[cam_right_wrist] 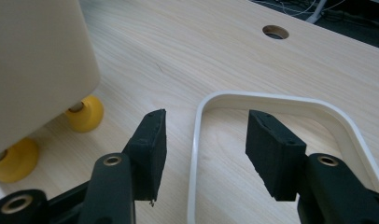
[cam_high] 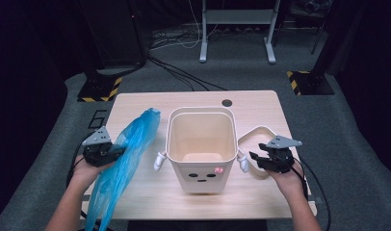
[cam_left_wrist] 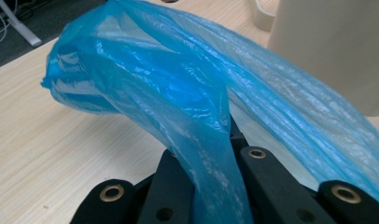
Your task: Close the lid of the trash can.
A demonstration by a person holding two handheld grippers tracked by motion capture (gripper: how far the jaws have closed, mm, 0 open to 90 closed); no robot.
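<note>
A cream bin (cam_high: pixel 203 185) with a drawn face stands open in the middle of the wooden table (cam_high: pixel 136 103). A crumpled blue plastic bag (cam_high: pixel 131 139) stretches along the bin's left side, and its lower end hangs past the table's front edge. My left gripper (cam_high: pixel 117 150) is shut on the blue plastic bag (cam_left_wrist: pixel 145 84), which is bunched between the jaws (cam_left_wrist: pixel 211 172). Right of the bin lies a white ring-shaped frame (cam_high: pixel 255 131). My right gripper (cam_high: pixel 254 156) stands open over the white frame (cam_right_wrist: pixel 271 99), whose near edge runs between the pads (cam_right_wrist: pixel 152 140) without touching them.
The bin (cam_right_wrist: pixel 38 60) rests on yellow wheels (cam_right_wrist: pixel 85 113) and has small white arms (cam_high: pixel 159 160) on its sides. A round cable hole (cam_high: pixel 227 102) sits near the table's far edge. Beyond the table are floor cables, a white desk frame (cam_high: pixel 237 29) and striped stand bases (cam_high: pixel 99 89).
</note>
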